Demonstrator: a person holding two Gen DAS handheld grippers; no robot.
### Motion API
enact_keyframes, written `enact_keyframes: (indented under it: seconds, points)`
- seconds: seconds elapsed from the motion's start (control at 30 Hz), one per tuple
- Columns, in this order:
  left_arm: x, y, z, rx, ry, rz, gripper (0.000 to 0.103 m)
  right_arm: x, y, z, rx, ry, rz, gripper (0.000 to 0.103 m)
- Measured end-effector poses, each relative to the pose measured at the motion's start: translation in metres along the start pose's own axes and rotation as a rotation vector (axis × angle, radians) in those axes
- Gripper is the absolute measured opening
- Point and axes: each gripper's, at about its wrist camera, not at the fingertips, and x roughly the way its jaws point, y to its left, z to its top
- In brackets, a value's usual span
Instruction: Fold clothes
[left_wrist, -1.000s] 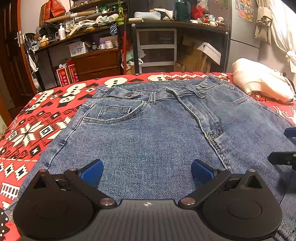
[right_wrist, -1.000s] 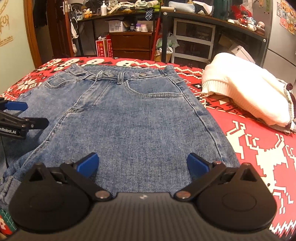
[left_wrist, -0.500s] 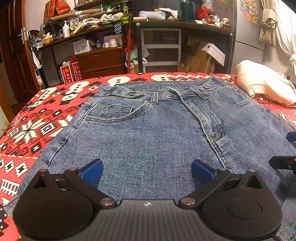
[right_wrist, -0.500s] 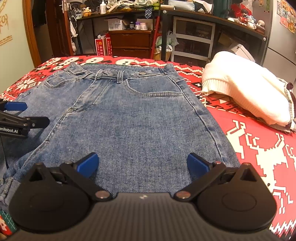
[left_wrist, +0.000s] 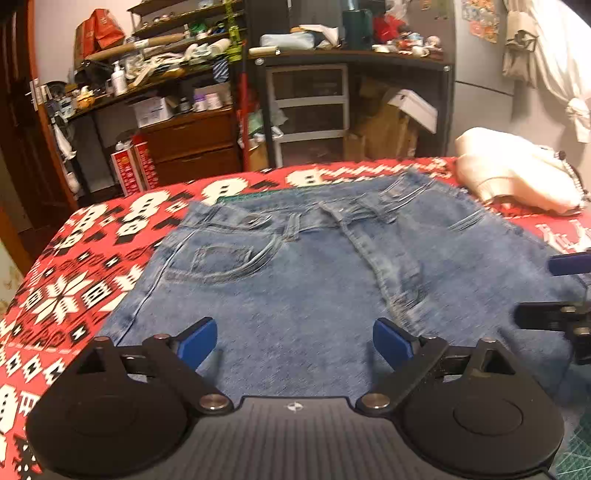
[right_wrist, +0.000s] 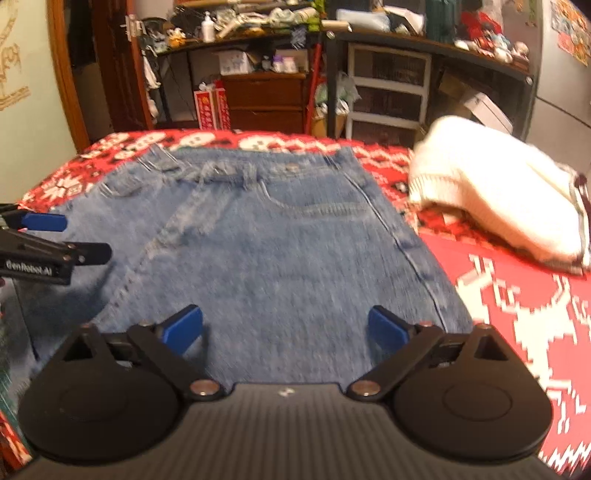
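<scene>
Blue jeans (left_wrist: 295, 280) lie flat on a red patterned cloth, waistband toward the far side. My left gripper (left_wrist: 294, 341) hovers open over the near part of the denim, nothing between its blue pads. My right gripper (right_wrist: 285, 328) is open too, above the jeans (right_wrist: 266, 251) on their right half. The right gripper's fingers (left_wrist: 565, 291) show at the right edge of the left wrist view. The left gripper's fingers (right_wrist: 44, 236) show at the left edge of the right wrist view. A cream knitted garment (right_wrist: 498, 195) lies in a heap to the right.
The red and white patterned cloth (left_wrist: 74, 273) covers the surface around the jeans. Beyond the far edge stand cluttered shelves (left_wrist: 177, 74), a wooden drawer chest (left_wrist: 192, 147) and plastic drawers (left_wrist: 310, 107). A green cutting mat (left_wrist: 576, 454) peeks out at the near right.
Both grippers have risen and pulled back from the jeans, so the waistband sits lower and farther in view. Both stayed open. The jeans have not moved.
</scene>
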Motion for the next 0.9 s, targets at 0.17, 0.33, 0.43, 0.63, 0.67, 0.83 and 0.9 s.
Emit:
enact_keyframes:
  seconds: [0.17, 0.33, 0.43, 0.63, 0.67, 0.83, 0.9]
  points:
    - [0.008, -0.007, 0.003, -0.007, 0.037, -0.046, 0.069, 0.010, 0.019, 0.006, -0.055, 0.029, 0.036, 0.055]
    - [0.008, -0.011, -0.004, 0.014, 0.070, -0.067, 0.058, 0.020, 0.038, 0.012, -0.109, 0.063, 0.071, 0.034]
    - [0.002, -0.010, -0.016, 0.020, 0.069, -0.076, 0.058, 0.013, 0.046, 0.005, -0.142, 0.057, 0.062, 0.034]
    - [-0.016, -0.006, -0.033, 0.017, 0.064, -0.086, 0.058, -0.016, 0.046, -0.022, -0.202, 0.046, 0.055, 0.034]
    - [-0.019, -0.006, -0.035, 0.016, 0.065, -0.086, 0.058, -0.021, 0.044, -0.026, -0.199, 0.051, 0.058, 0.034]
    - [-0.026, -0.007, -0.037, -0.004, 0.074, -0.097, 0.058, -0.032, 0.030, -0.029, -0.117, 0.087, 0.061, 0.035]
    - [-0.026, -0.006, -0.034, -0.021, 0.074, -0.097, 0.058, -0.031, 0.026, -0.025, -0.092, 0.091, 0.051, 0.038]
